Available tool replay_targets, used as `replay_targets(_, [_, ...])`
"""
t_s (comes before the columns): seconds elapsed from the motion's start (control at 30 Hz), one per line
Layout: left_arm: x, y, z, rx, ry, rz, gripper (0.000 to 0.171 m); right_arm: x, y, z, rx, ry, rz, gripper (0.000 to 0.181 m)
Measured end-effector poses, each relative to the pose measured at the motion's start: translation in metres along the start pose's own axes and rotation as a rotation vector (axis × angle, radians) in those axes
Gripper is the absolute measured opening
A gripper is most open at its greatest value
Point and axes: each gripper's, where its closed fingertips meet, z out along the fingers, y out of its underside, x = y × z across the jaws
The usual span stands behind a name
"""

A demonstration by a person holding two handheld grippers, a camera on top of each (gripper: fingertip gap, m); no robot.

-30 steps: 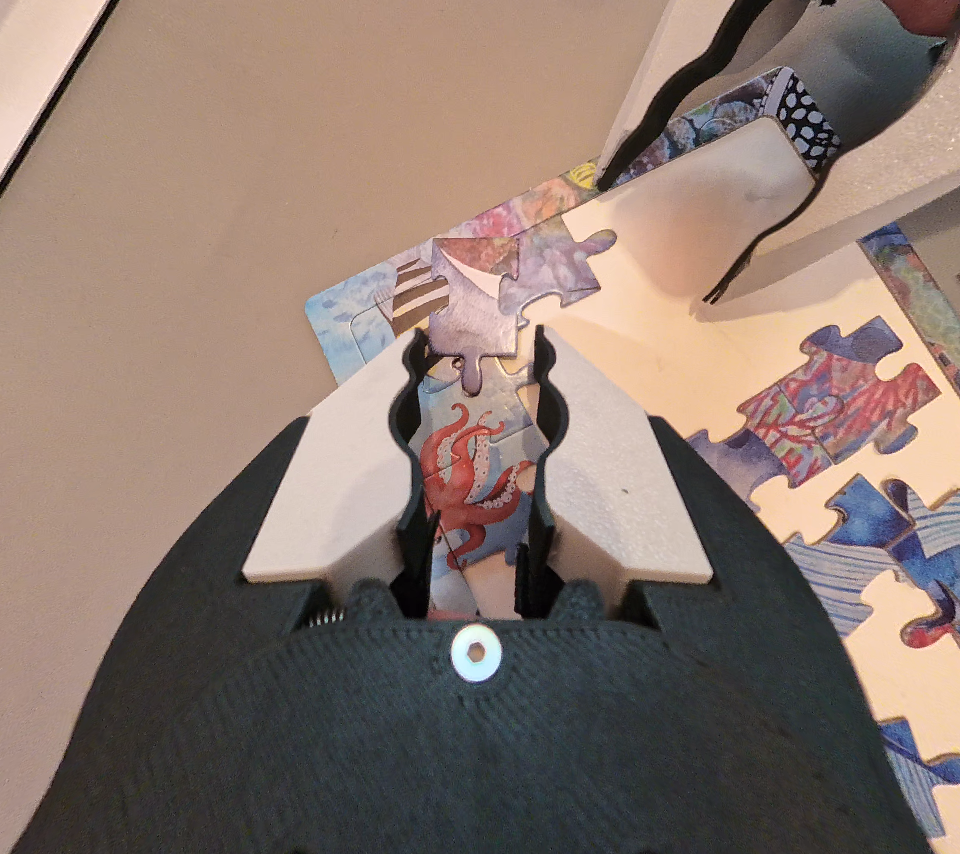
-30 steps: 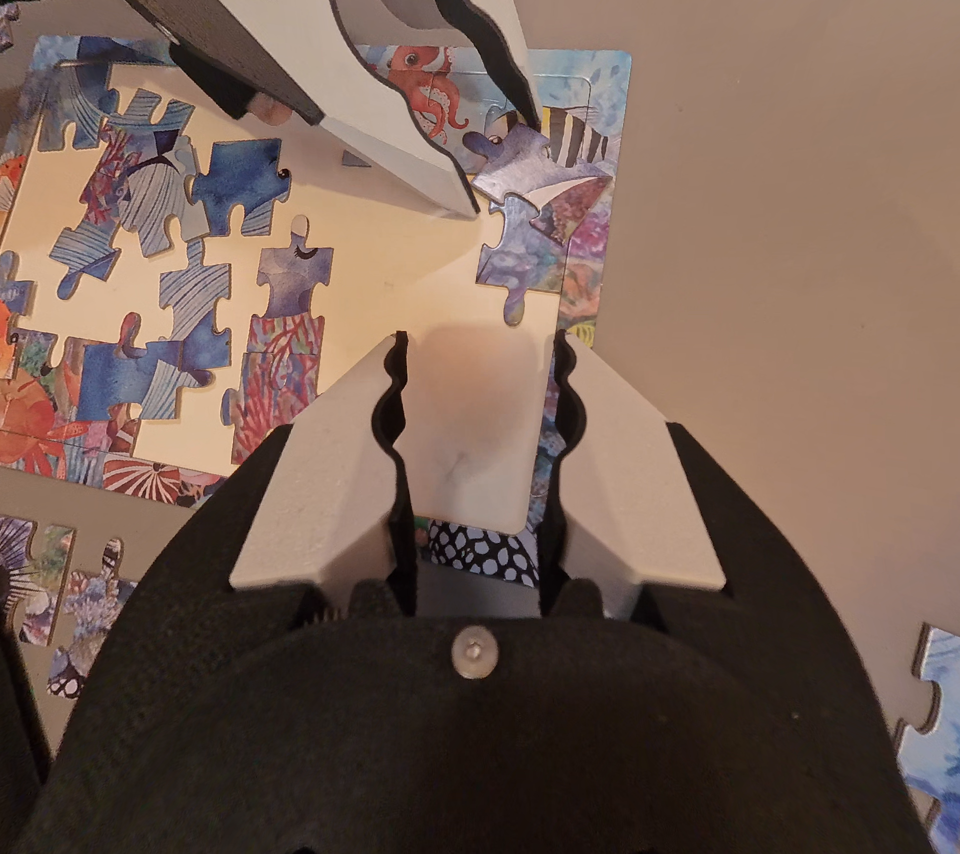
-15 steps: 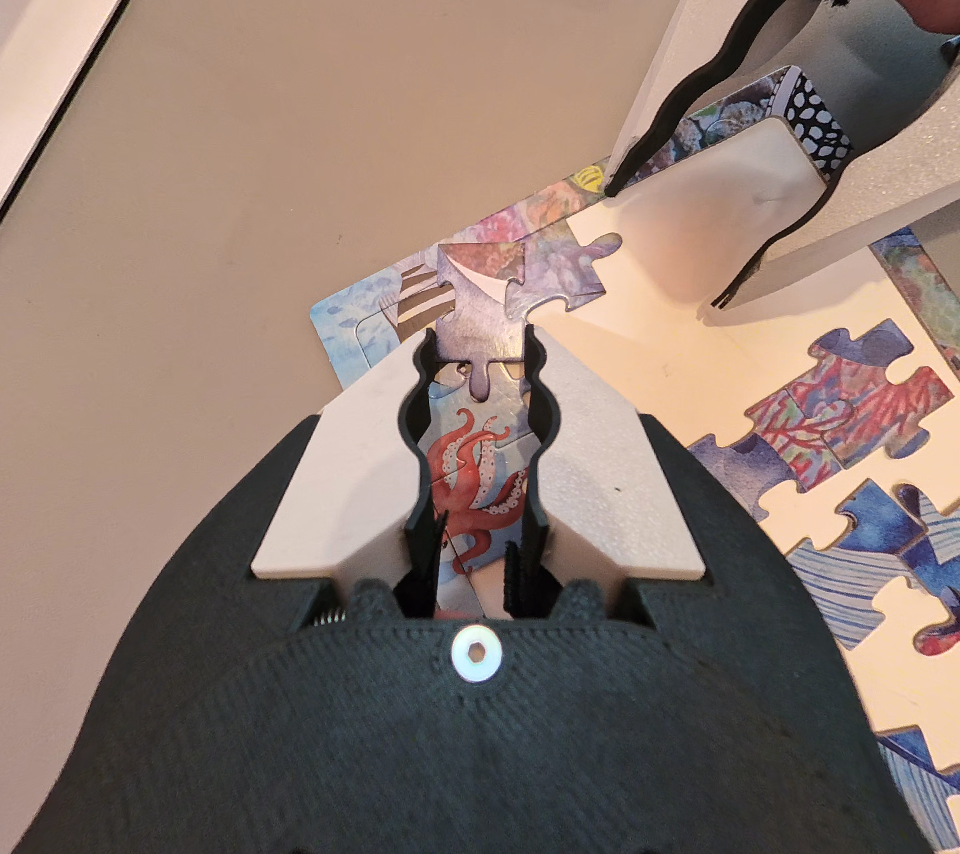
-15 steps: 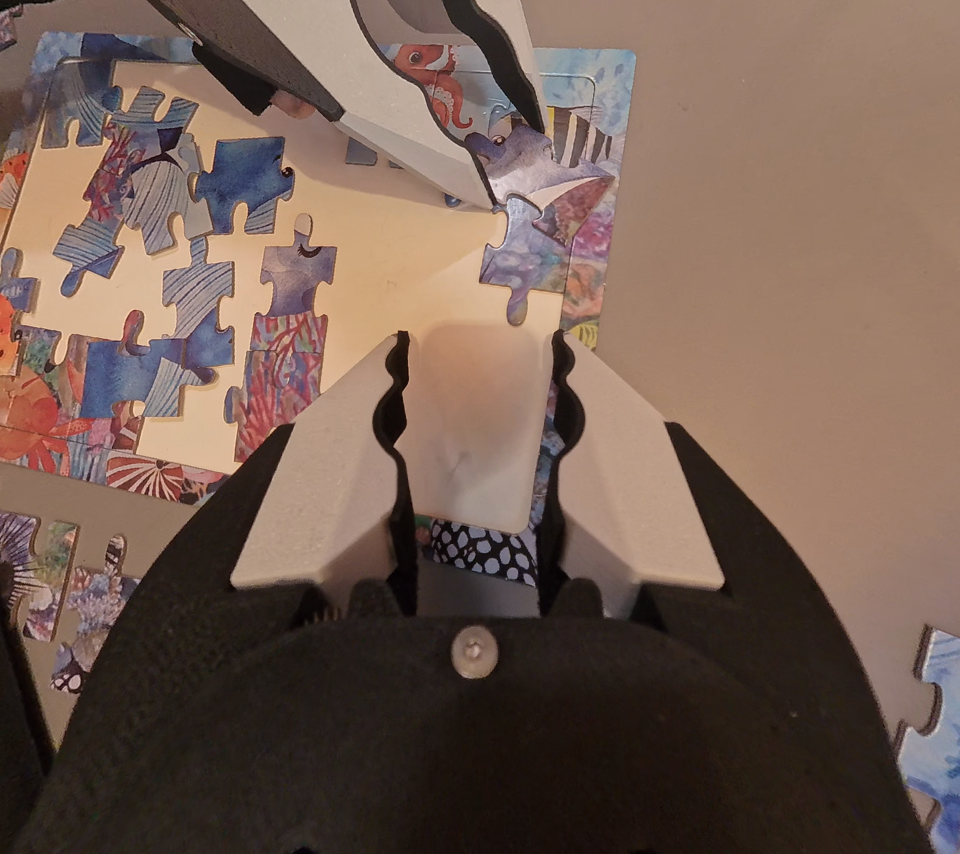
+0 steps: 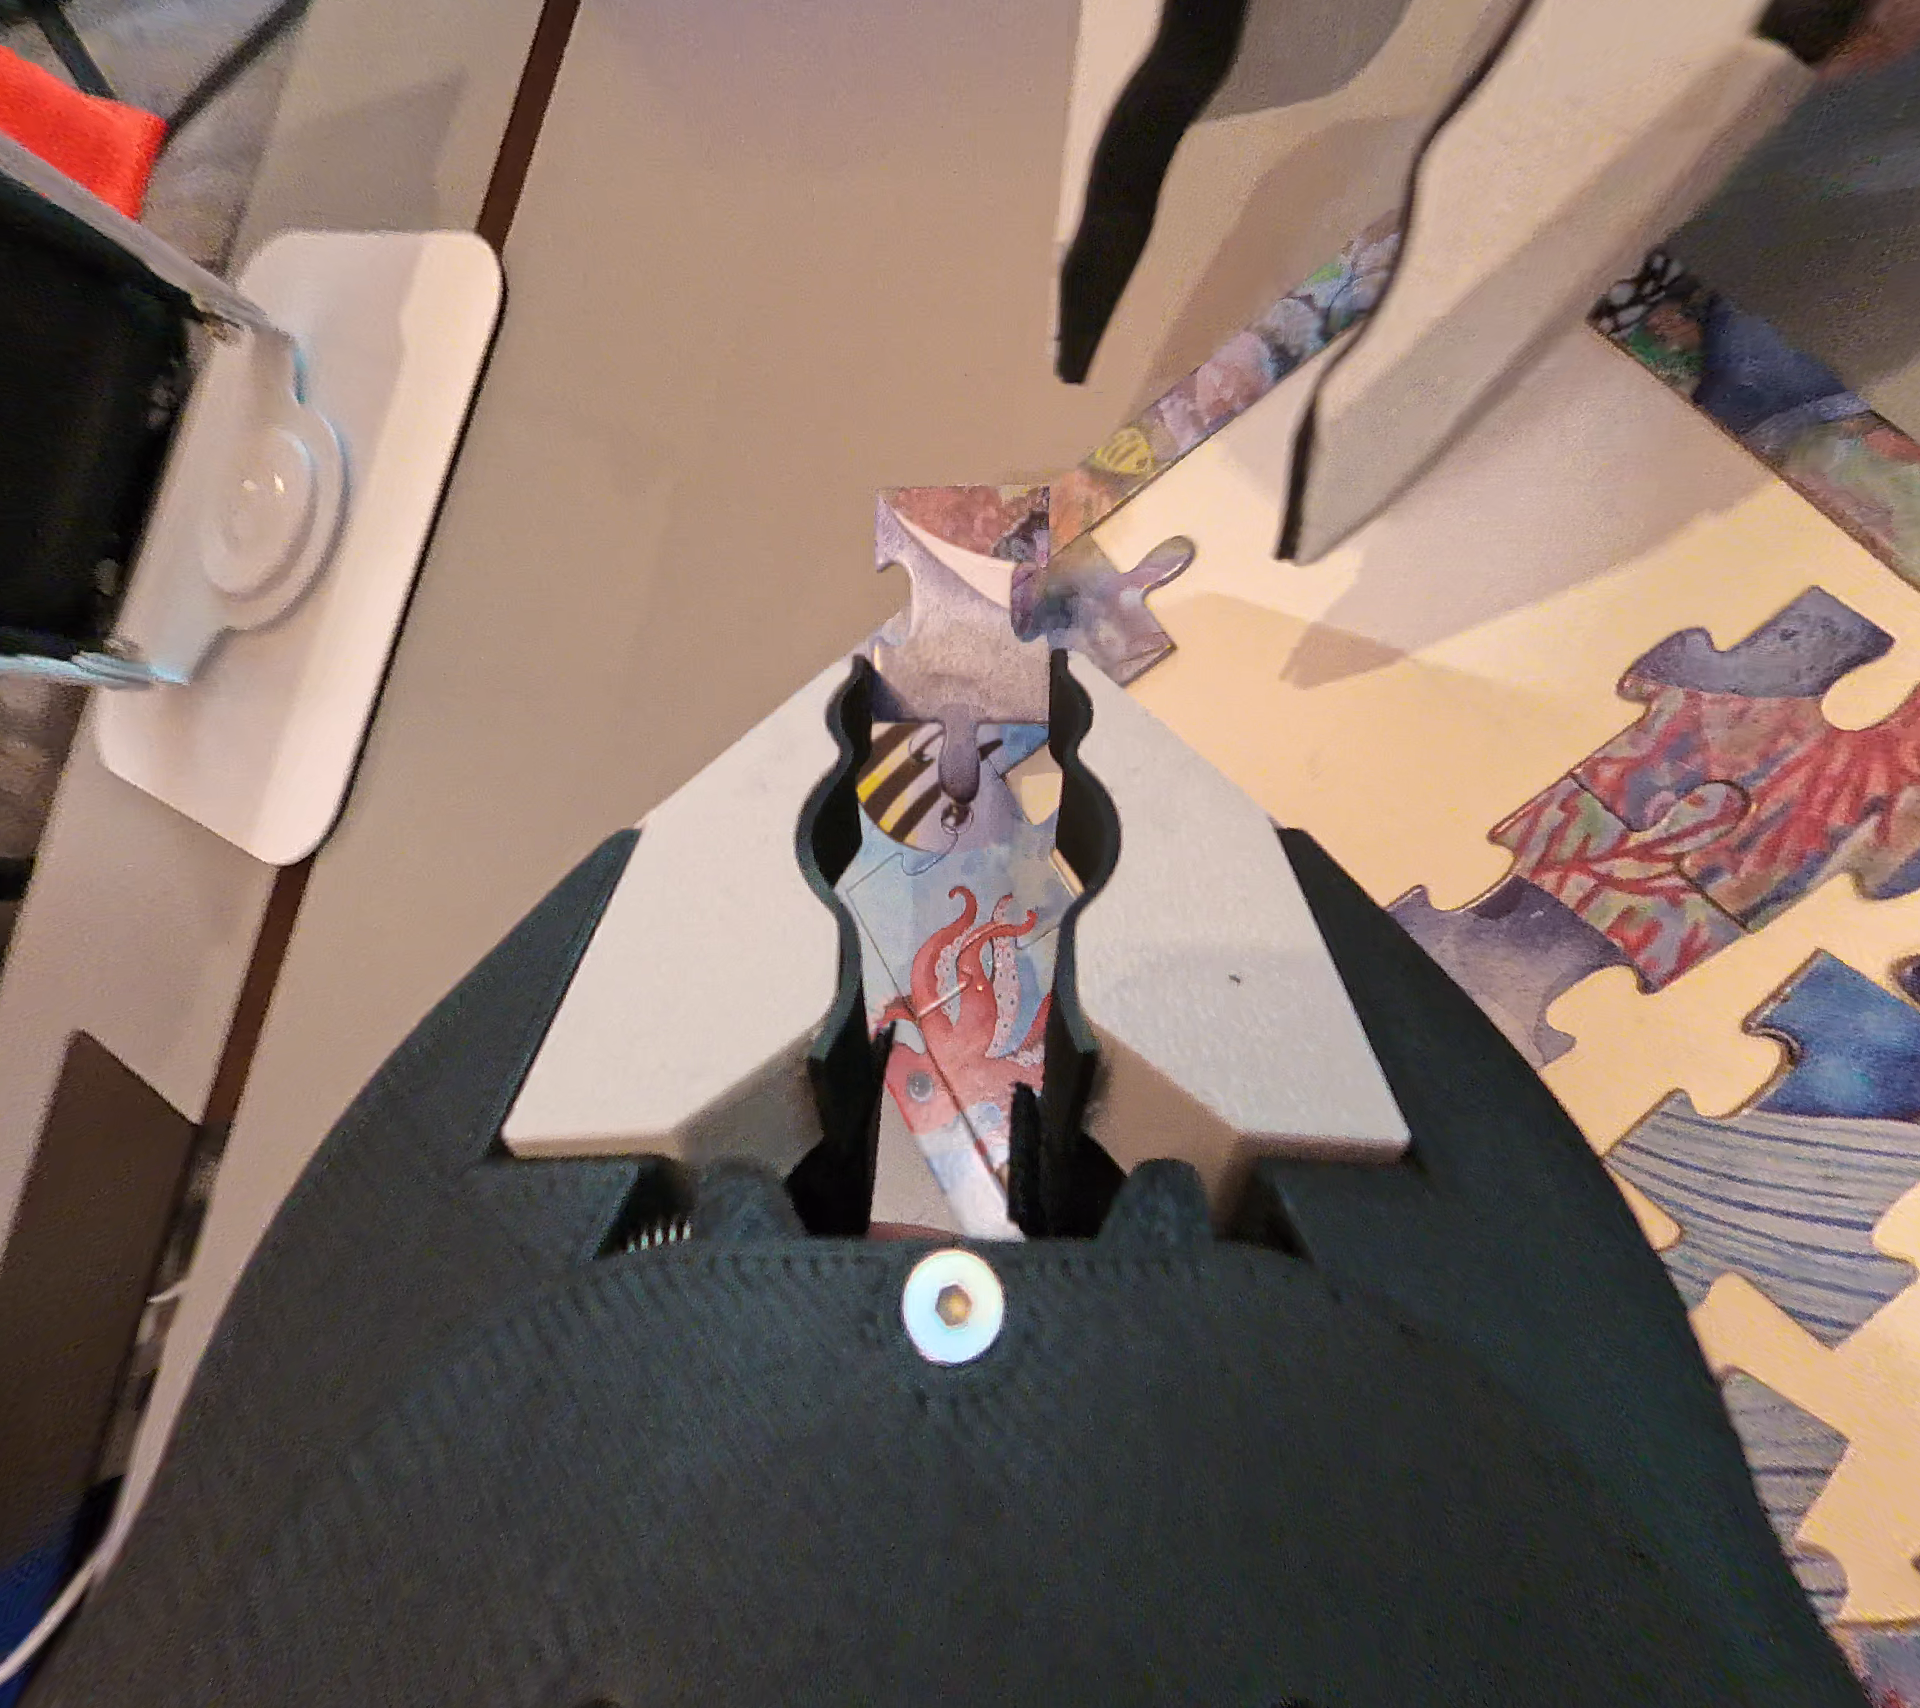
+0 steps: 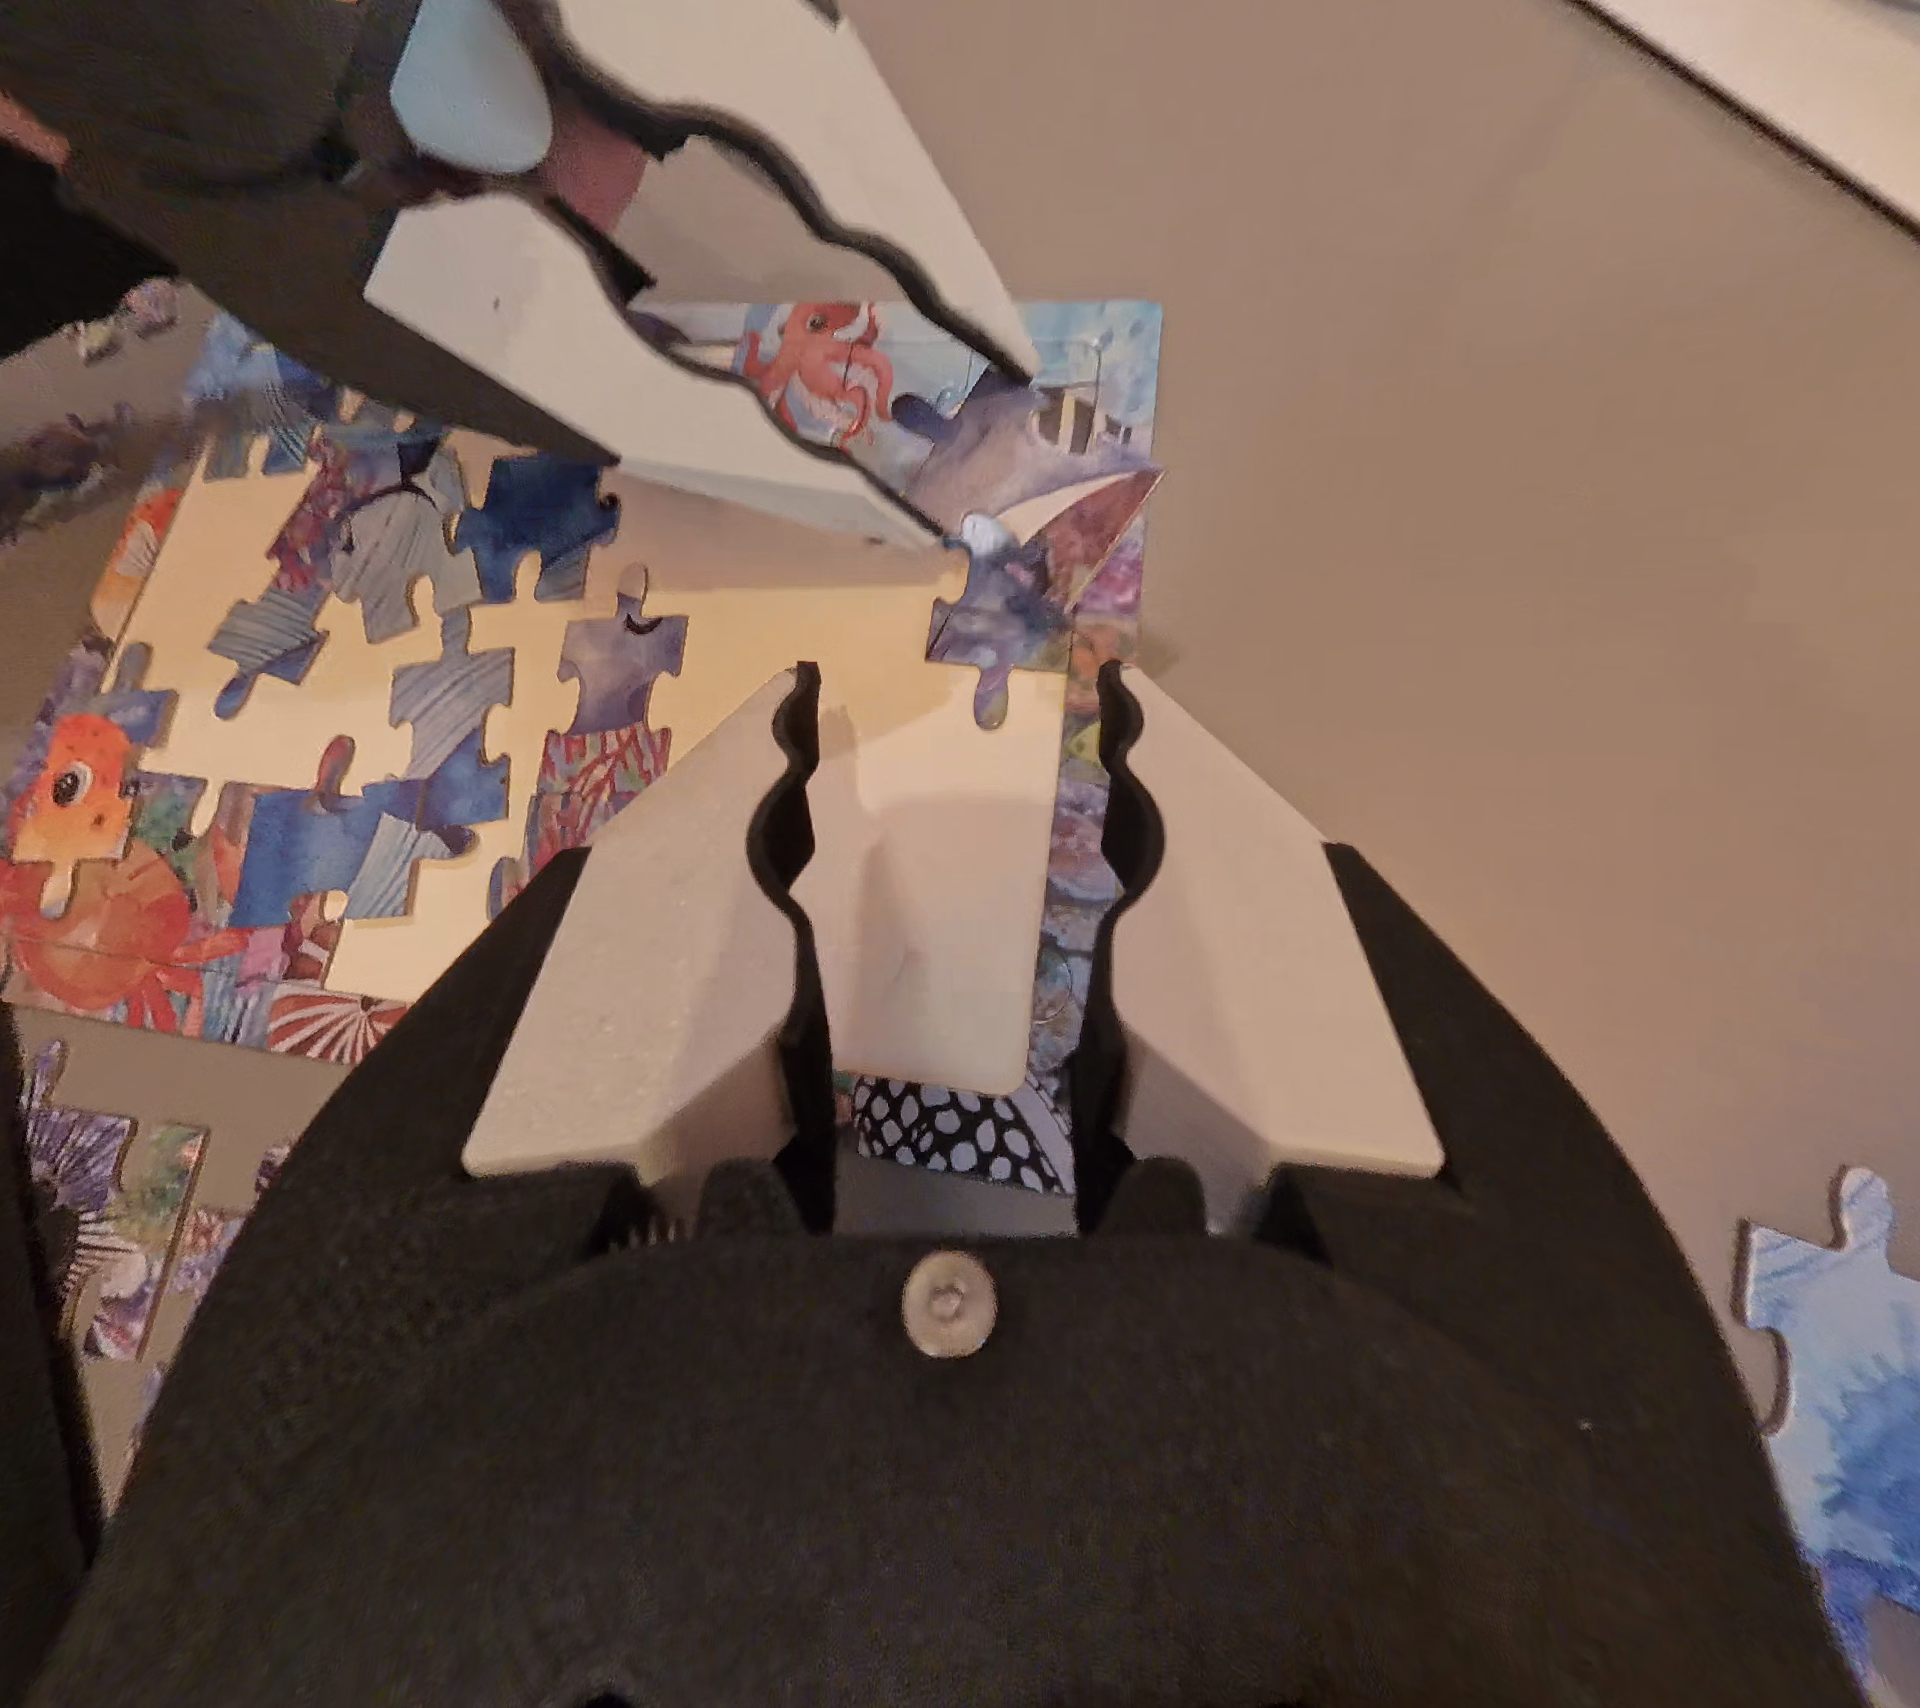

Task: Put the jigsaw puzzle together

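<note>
The puzzle tray (image 6: 727,557) has a cream base and a sea-picture border, with several pieces placed or lying loose in it. My left gripper (image 5: 956,671) is shut on a grey-purple piece (image 5: 956,588) with a white wedge. It holds the piece by its sides, tilted, over the tray's corner near the octopus pieces (image 5: 966,993). The right wrist view shows this gripper (image 6: 987,453) and the piece (image 6: 1081,515) from the other side. My right gripper (image 6: 956,671) is open and empty above the tray's bare corner. It also shows in the left wrist view (image 5: 1184,458).
A white pad with a clear dome (image 5: 312,515) lies on the grey table to the left. A loose blue piece (image 6: 1829,1367) lies off the tray at the right. More loose pieces (image 6: 104,1191) lie below the tray. Coral pieces (image 5: 1714,806) sit inside the tray. One gripper's finger ends stand about 5 centimeters off the other's.
My left gripper has closed on the grey-purple piece and lifted it off the tray corner. Both grippers have risen, so more of the table shows.
</note>
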Motion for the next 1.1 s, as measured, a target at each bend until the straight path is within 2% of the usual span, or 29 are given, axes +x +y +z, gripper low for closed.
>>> replay_targets(0.1, [0.003,-0.010,-0.005,0.026,-0.014,0.058,0.032,0.005,-0.009,-0.008,0.051,0.035,-0.019,0.052])
replay_targets(0.23, [0.007,-0.014,-0.011,0.020,-0.022,0.114,0.032,0.008,-0.012,-0.010,0.041,0.121,-0.138,0.054])
replay_targets(0.4, [0.017,-0.015,-0.013,-0.009,-0.013,0.185,0.032,-0.001,-0.019,-0.010,0.071,0.131,-0.235,0.053])
replay_targets(0.57, [0.023,-0.019,-0.016,-0.003,0.003,0.206,0.032,-0.006,-0.012,-0.005,0.019,0.137,-0.317,0.044])
replay_targets(1.1, [0.033,-0.021,-0.020,-0.004,0.035,0.231,0.032,-0.013,-0.008,-0.001,-0.011,0.138,-0.389,0.034])
